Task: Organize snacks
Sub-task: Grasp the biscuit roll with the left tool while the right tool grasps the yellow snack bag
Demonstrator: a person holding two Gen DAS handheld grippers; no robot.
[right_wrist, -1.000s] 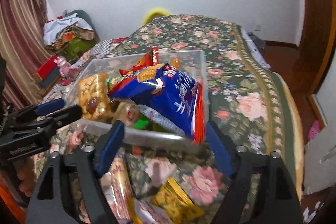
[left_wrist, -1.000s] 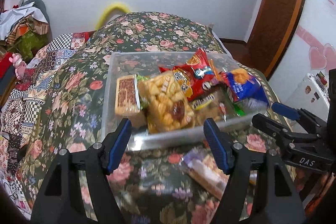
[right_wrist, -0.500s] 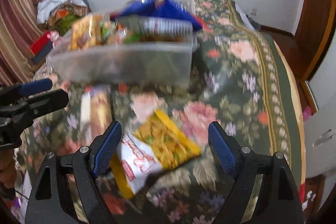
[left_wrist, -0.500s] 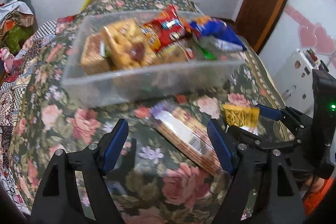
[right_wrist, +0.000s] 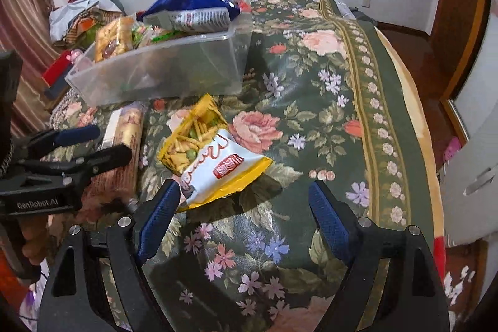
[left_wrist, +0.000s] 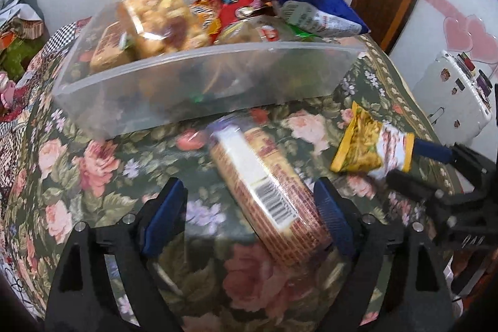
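Biscuit pack [left_wrist: 267,185] and chip bag [right_wrist: 211,154] lie before the snack-filled bin [left_wrist: 199,83].

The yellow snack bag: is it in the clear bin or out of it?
Out. The yellow snack bag lies flat on the floral bedspread, in front of the clear bin.

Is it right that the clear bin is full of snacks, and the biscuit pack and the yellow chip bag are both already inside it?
Not quite. The clear bin is full of snacks, but the biscuit pack and the yellow chip bag are both still outside it, lying on the floral blanket in front of it. Both wrist views show this.
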